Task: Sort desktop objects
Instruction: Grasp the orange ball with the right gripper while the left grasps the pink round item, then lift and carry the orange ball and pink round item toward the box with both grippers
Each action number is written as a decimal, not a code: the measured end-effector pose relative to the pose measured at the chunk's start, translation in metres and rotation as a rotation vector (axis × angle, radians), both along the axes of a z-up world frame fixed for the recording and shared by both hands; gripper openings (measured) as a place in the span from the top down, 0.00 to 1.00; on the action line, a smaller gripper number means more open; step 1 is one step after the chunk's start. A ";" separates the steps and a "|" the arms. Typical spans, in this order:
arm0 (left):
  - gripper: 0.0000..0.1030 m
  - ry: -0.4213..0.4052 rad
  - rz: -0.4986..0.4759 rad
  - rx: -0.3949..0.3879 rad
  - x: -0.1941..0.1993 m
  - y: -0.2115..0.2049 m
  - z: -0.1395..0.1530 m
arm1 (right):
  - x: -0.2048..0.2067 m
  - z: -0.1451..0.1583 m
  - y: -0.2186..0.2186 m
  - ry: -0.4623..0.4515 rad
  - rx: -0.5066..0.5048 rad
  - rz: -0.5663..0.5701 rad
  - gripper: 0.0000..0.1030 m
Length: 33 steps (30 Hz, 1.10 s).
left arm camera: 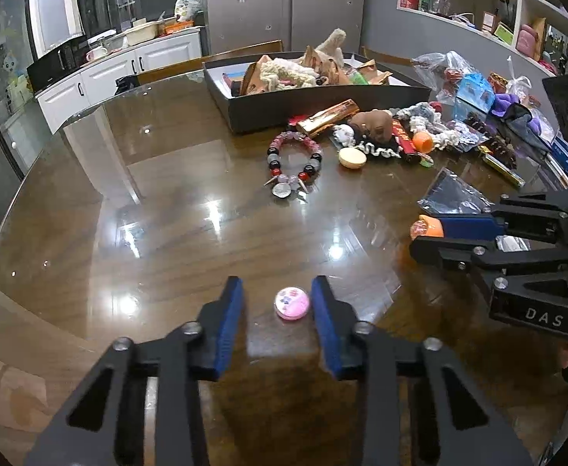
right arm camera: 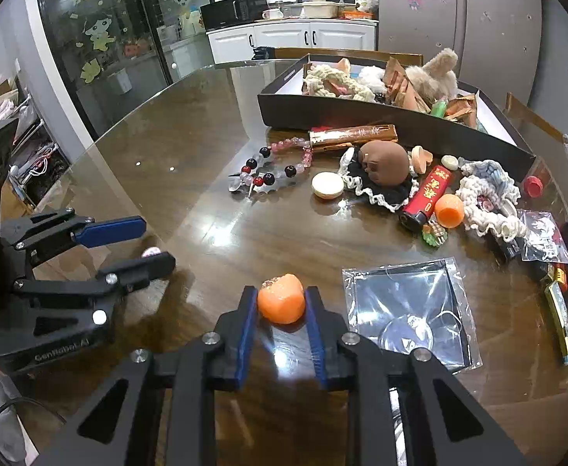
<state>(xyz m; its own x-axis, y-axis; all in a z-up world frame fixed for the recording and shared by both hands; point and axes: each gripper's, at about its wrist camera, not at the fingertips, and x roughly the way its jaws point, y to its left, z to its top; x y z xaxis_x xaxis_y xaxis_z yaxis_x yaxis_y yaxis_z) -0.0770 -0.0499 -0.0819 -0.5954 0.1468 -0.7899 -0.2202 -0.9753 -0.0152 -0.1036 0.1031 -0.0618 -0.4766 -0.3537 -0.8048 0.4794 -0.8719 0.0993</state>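
My left gripper point(left arm camera: 277, 303) is open, low over the brown table, with a small round pink badge point(left arm camera: 292, 303) lying between its fingers, nearer the right one. My right gripper point(right arm camera: 280, 305) is shut on an orange persimmon-shaped toy point(right arm camera: 281, 304). In the left wrist view the right gripper point(left arm camera: 424, 233) comes in from the right with the orange toy point(left arm camera: 428, 227) at its tip. In the right wrist view the left gripper point(right arm camera: 155, 242) is at the left, and the pink badge point(right arm camera: 151, 251) peeks out between its fingers.
A black box point(left arm camera: 323, 105) full of toys and rope stands at the back. In front lie a bead bracelet point(left arm camera: 293, 163), a cream round case point(left arm camera: 352, 157), a brown figurine point(right arm camera: 383, 163), a red lighter point(right arm camera: 426, 198), an orange ball point(right arm camera: 449, 209) and a clear plastic bag point(right arm camera: 408, 310).
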 end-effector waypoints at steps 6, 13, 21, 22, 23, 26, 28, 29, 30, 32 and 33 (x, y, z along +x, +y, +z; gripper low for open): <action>0.82 0.004 0.007 0.003 0.003 0.002 0.000 | 0.001 0.000 0.001 -0.006 -0.006 0.001 0.76; 0.82 0.003 0.009 0.005 0.004 0.002 0.001 | 0.002 0.002 0.003 -0.002 -0.012 -0.002 0.76; 0.82 0.004 0.007 0.022 0.005 0.004 0.004 | 0.004 0.007 0.004 0.015 -0.013 0.001 0.76; 0.82 0.006 0.007 0.024 0.005 0.004 0.005 | 0.004 0.007 0.005 0.016 -0.012 0.002 0.76; 0.82 0.009 0.007 0.023 0.006 0.004 0.005 | 0.004 0.007 0.005 0.017 -0.011 0.003 0.76; 0.82 0.014 0.011 0.023 0.006 0.004 0.007 | 0.005 0.007 0.005 0.018 -0.013 0.004 0.76; 0.82 0.014 0.016 0.033 0.007 0.003 0.007 | 0.005 0.007 0.005 0.020 -0.013 0.003 0.76; 0.82 0.015 0.017 0.039 0.007 0.002 0.008 | 0.005 0.006 0.004 0.016 -0.005 0.007 0.76; 0.82 0.016 0.017 0.041 0.007 0.001 0.008 | 0.005 0.004 0.003 0.009 -0.004 0.011 0.76; 0.82 0.017 0.021 0.043 0.007 0.000 0.008 | 0.007 0.000 0.001 0.000 0.000 0.018 0.76; 0.82 0.017 0.020 0.045 0.008 -0.001 0.008 | 0.007 -0.001 0.000 0.005 0.002 0.019 0.76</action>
